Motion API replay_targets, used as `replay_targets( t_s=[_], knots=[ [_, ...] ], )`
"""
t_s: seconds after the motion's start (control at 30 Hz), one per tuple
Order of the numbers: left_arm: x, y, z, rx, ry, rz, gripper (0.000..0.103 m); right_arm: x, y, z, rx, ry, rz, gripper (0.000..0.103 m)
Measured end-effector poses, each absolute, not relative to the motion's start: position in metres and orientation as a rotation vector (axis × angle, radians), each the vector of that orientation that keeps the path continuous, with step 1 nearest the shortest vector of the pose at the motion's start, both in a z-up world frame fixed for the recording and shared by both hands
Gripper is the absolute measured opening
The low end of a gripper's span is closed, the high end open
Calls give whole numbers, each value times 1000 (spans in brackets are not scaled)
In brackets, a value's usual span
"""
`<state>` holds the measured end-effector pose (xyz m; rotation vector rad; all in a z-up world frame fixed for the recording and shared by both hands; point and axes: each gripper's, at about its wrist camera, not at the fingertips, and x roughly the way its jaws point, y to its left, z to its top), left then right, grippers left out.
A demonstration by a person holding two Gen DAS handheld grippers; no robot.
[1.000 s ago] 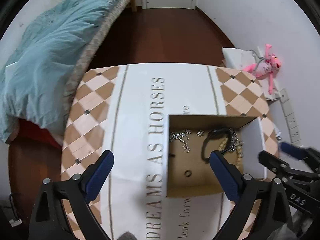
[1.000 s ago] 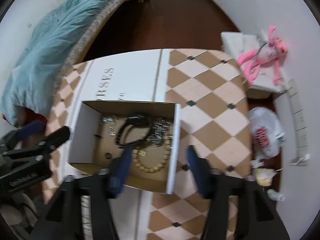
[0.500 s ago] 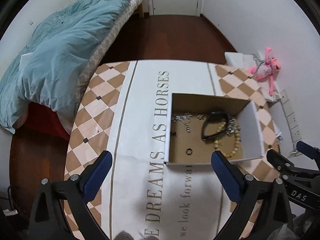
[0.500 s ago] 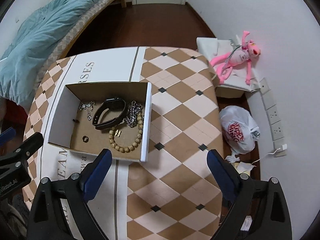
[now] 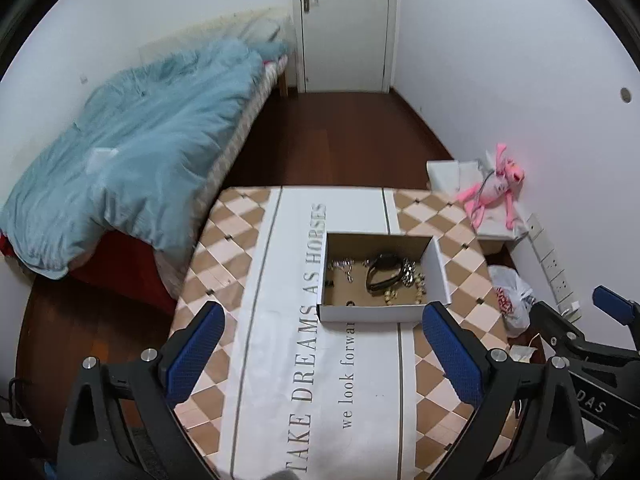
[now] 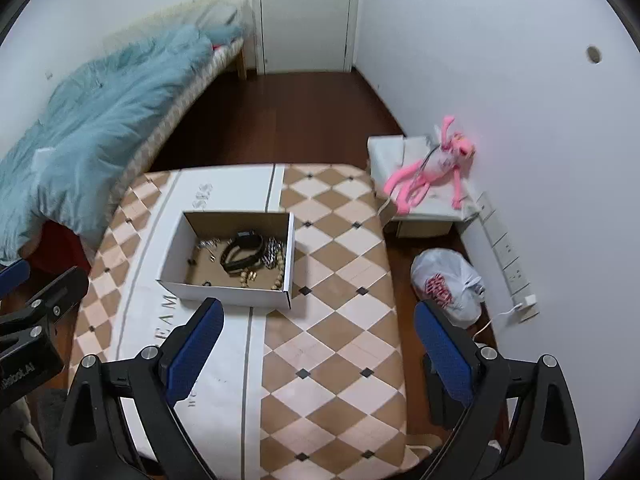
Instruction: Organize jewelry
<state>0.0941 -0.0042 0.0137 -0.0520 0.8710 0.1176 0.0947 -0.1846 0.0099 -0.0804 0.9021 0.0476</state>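
A shallow open cardboard box (image 5: pixel 380 314) (image 6: pixel 224 290) sits on the checkered tablecloth. Inside lie a black watch band (image 5: pixel 384 274) (image 6: pixel 242 254), a wooden bead bracelet (image 5: pixel 418 284) (image 6: pixel 280 276), silver chains (image 5: pixel 340 266) (image 6: pixel 273 256) and a small dark ring (image 5: pixel 351 303). My left gripper (image 5: pixel 320 354) is open and empty, well back from the box and above the table. My right gripper (image 6: pixel 316 354) is open and empty, back and to the right of the box. Each gripper shows at the edge of the other's view.
The table (image 5: pixel 360 400) carries a cloth with printed lettering. A bed with a blue duvet (image 5: pixel 132 160) stands to the left. A pink plush toy (image 6: pixel 436 168) lies on a white stool at the right, with a white plastic bag (image 6: pixel 444 286) on the floor.
Both grippers have pulled back and up from the box, which now looks smaller and farther. The right gripper's jaws widened. The jewelry stays in the box.
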Motion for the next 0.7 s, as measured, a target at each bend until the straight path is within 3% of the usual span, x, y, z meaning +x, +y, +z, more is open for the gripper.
replay_targets(
  t_s=[0.33,0.7],
  knots=[
    [35,-15,70,-38,756,111,101,27,-193,76,-84,766,24,103],
    [21,-13,76,-59,777,97,101,5,-196,92,-85,772,35,103]
  ],
)
